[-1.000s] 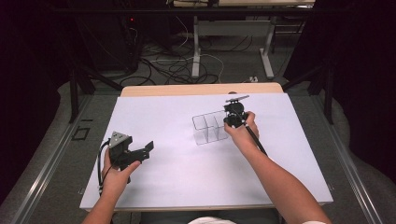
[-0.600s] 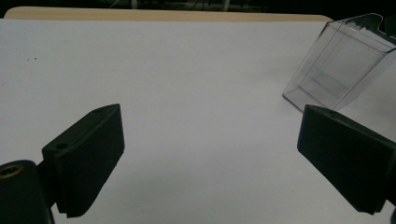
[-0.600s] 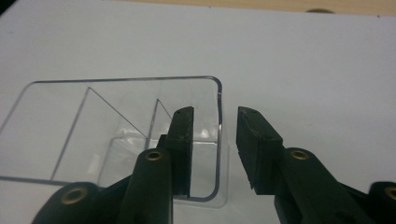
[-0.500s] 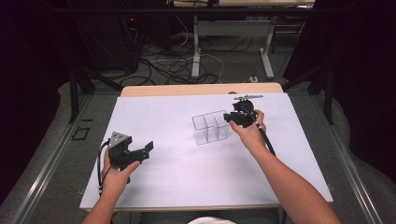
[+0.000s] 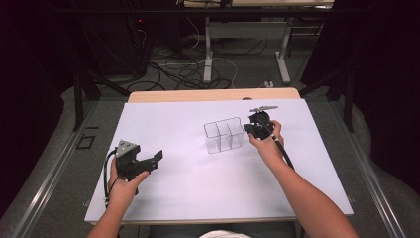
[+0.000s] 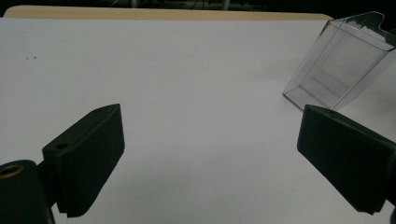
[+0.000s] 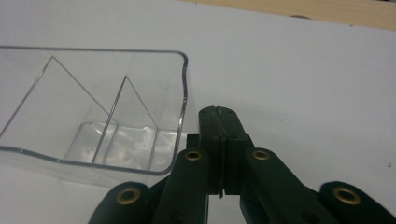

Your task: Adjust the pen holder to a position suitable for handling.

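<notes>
Organizer, a clear plastic box split into three compartments, stands upright and empty near the middle of the white table cover.

Going from left to right in the high view: the left gripper sits low over the near left part of the cover, well apart from the box, with its jaws spread wide and nothing between them. In the left gripper view, both black pads frame bare white surface, and the box shows farther off at the upper right.

Next comes the box itself, with no items in any compartment and none lying on the cover around it.

At its right end is the right gripper, whose jaws have just been closing and now meet with nothing between them. In the right gripper view, the shut tips lie just beside the box's end wall, outside it; I cannot tell whether they touch it.

As a judgement, the work looks barely begun: the box is not gripped, and taking hold of it or moving it remains to be done.
</notes>
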Motion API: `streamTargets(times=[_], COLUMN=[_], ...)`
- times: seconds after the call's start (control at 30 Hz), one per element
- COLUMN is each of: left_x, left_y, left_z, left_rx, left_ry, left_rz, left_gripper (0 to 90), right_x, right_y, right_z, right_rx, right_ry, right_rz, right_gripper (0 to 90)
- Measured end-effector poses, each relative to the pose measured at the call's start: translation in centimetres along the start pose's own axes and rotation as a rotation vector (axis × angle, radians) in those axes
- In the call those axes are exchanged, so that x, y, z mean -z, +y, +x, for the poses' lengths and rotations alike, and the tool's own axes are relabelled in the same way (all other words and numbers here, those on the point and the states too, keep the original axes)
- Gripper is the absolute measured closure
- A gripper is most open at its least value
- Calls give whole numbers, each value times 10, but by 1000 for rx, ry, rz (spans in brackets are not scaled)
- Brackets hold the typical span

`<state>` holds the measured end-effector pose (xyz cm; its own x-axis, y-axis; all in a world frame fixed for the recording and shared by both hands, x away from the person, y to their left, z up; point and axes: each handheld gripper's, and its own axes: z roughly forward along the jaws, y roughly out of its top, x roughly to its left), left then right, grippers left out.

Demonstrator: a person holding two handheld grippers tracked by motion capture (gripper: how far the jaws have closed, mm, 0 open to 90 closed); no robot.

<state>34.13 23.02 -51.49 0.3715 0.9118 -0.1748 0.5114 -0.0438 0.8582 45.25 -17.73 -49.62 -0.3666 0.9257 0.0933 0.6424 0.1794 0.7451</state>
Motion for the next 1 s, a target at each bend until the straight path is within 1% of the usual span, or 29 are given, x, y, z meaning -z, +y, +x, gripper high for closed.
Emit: streamTargets(times=[0.1, 0.13, 0.2, 0.27, 0.37, 0.4, 0.47, 0.53, 0.6, 0.67, 0.87, 0.9, 1.0], left_x=[0, 0, 0, 0, 0, -1, -1, -1, -2, -2, -1, -1, -1], left_y=[0, 0, 0, 0, 0, 0, 0, 0, 0, 0, 0, 0, 0], left_z=[0, 0, 0, 0, -1, -1, -1, -1, -1, -1, -1, -1, -1], left_rx=[0, 0, 0, 0, 0, -3, -3, -5, -4, -2, 3, 5, 5], left_ry=[0, 0, 0, 1, -2, -2, -2, -3, -3, -2, -3, -2, -3], left_rz=[1, 0, 0, 1, 3, 3, 4, 3, 3, 3, 5, 6, 6], left_gripper=[74, 75, 75, 75, 75, 75, 75, 76, 76, 76, 76, 76, 77], right_x=[-1, -1, 2, 3, 7, 9, 10, 11, 12, 11, 8, 7, 6], right_y=[-2, -3, -6, -7, -10, -12, -13, -14, -16, -16, -16, -15, -15], right_z=[3, 3, 2, 2, 5, 8, 10, 14, 20, 23, 26, 29, 31], right_rx=[14, 8, -32, -34, -42, -46, -44, -49, -43, -39, -45, -47, -32], right_ry=[-9, -6, 21, 28, 32, 43, 41, 53, 53, 60, 75, 74, 71], right_rz=[-6, -5, 16, 12, 23, 30, 31, 37, 37, 40, 37, 32, 30], right_gripper=[900, 900, 900, 900, 900, 900, 900, 900, 900, 900, 900, 900, 900])
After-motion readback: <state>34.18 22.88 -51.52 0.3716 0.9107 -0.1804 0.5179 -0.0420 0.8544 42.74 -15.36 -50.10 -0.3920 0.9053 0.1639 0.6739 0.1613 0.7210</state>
